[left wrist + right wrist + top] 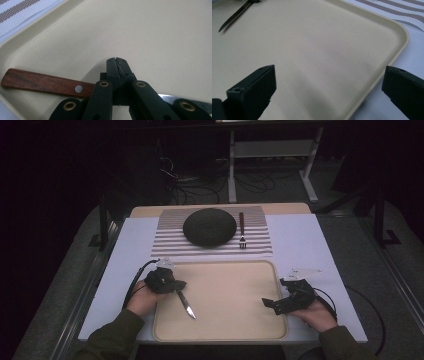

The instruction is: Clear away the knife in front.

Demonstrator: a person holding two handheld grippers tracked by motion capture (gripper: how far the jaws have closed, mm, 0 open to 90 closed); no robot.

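A knife with a brown wooden handle [42, 83] and a steel blade [186, 304] lies crosswise under my left gripper [176, 285], over the left part of the beige tray [235, 325]. In the left gripper view the jaws of the left gripper [116, 61] are pressed together, with the knife passing through them where handle meets blade; the linkage hides the exact contact. My right gripper [279, 295] hovers at the tray's right rim [397, 47], and the right gripper [329, 92] has its jaws wide apart with nothing between them. The knife's tip [229, 21] points toward it.
Beyond the tray a striped placemat [167, 245] carries a dark round plate [209, 226] and a fork [241, 231] to its right. A white board [310, 245] covers the table. Cables and a table frame [270, 150] stand on the dark floor behind.
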